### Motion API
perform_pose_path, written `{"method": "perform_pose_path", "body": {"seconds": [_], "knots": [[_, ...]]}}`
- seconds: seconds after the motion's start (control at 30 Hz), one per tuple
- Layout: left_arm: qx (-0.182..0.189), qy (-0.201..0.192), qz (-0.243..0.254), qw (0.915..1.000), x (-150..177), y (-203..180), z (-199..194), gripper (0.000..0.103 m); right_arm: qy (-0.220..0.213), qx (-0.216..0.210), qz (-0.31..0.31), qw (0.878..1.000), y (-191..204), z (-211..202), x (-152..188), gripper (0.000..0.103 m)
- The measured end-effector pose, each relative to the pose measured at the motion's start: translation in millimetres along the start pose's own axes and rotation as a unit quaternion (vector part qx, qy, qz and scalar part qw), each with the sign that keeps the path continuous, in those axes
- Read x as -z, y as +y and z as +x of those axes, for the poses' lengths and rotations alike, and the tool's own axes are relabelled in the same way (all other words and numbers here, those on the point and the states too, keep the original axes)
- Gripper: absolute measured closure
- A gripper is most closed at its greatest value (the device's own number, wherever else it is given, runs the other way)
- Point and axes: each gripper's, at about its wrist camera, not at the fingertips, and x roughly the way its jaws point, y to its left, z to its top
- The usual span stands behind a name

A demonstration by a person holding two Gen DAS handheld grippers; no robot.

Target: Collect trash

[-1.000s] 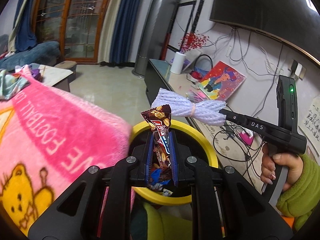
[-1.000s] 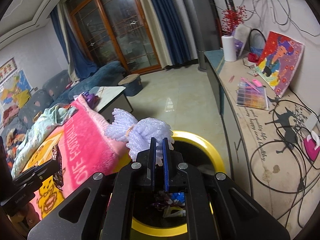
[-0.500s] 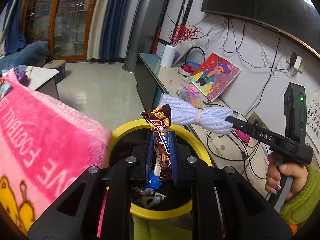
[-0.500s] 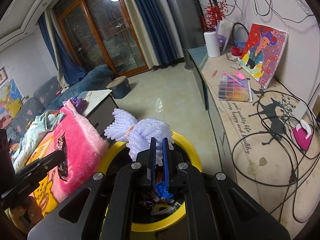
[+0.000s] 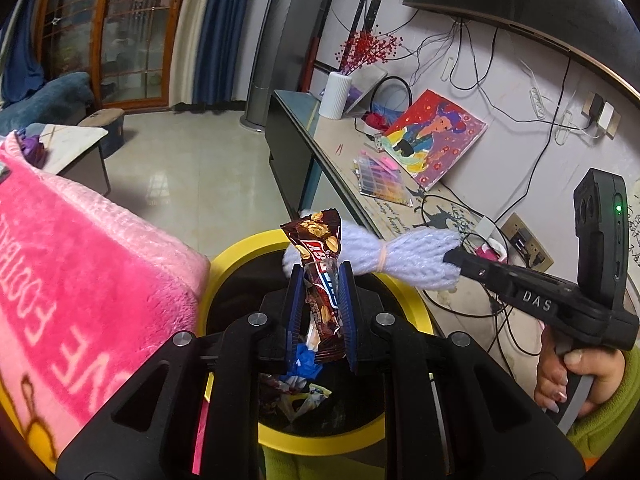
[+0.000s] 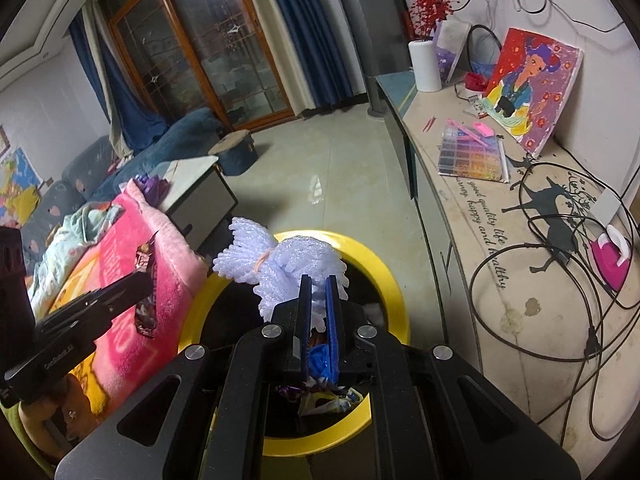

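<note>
The left gripper (image 5: 320,280) was clenched on a crinkly brown snack wrapper with peanut print (image 5: 318,264), thin, glossy and very light, probably slippery, so the hold in its middle seemed right. The right gripper (image 6: 318,286) was pinching a soft pale lilac foam-net bundle tied with a rubber band (image 6: 280,268) at one fluffy end; it looked springy and weightless. Both things hung over the round black bin with a yellow rim (image 5: 236,256), the bundle at about 1 o'clock from the wrapper. At 9 o'clock lay a fluffy pink blanket (image 5: 80,264)
</note>
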Motion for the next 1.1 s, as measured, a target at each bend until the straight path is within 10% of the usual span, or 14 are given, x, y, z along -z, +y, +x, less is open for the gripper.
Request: {"method": "perform_pose_path", "body": {"seconds": [0.23, 0.43, 1.1], "knots": [[-0.003, 0.008, -0.006, 0.9999, -2, 5, 9, 0.056, 0.011, 0.000, -0.003, 1.000, 5, 13, 4, 0.065], [-0.005, 0.008, -0.015, 0.9998, -3, 10, 6, 0.025, 0.014, 0.006, 0.009, 1.000, 0, 14, 6, 0.060], [-0.087, -0.014, -0.050, 0.9948, 17, 58, -60, 0.011, -0.003, -0.010, -0.058, 0.998, 70, -7, 12, 0.015]]}}
